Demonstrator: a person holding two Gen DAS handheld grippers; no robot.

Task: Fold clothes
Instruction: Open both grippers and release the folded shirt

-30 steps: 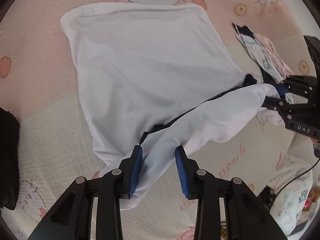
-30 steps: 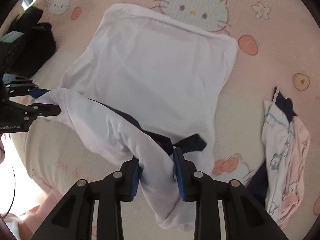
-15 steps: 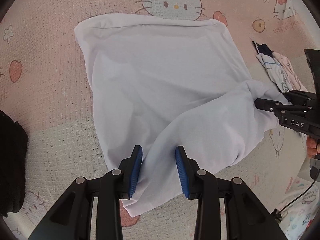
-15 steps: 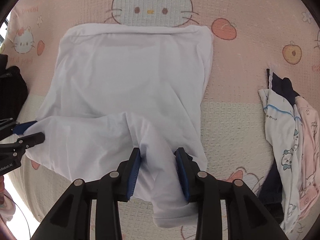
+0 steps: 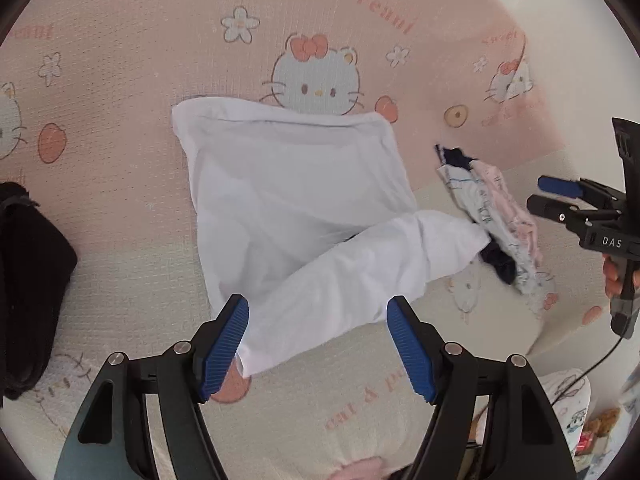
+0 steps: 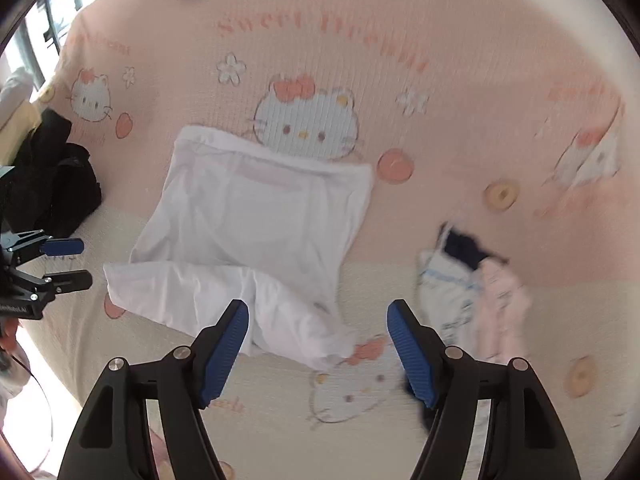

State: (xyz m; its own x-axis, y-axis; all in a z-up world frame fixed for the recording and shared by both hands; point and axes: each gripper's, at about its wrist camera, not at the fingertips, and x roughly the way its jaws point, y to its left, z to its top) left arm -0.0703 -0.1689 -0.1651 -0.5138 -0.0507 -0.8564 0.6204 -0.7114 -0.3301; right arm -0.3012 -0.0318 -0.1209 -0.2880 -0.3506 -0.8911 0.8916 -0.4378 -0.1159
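Note:
A white garment (image 5: pixel 296 208) lies on the pink bedspread, its near edge folded up over itself into a thick band (image 6: pixel 224 292). My left gripper (image 5: pixel 318 344) hovers above the band's left end. Its jaws are opening, and the blue pads stand wide, clear of the cloth. My right gripper (image 6: pixel 318 348) hangs over the band's right end. Its jaws are also opening, with nothing pressed between them. Each gripper shows in the other's view: the right one (image 5: pixel 536 194) at the far right, the left one (image 6: pixel 86 263) at the far left, both free of fabric.
A small pile of patterned white, pink and navy clothes (image 5: pixel 496 216) (image 6: pixel 472 292) lies right of the garment. A black garment (image 5: pixel 28 280) (image 6: pixel 56 184) sits at the left. The cartoon-print bedspread (image 5: pixel 120 80) covers the whole bed, whose near edge drops off below the grippers.
Both grippers let go of the folded white edge, opened wide and rose away from the bed. The released band now lies flat across the garment's near side.

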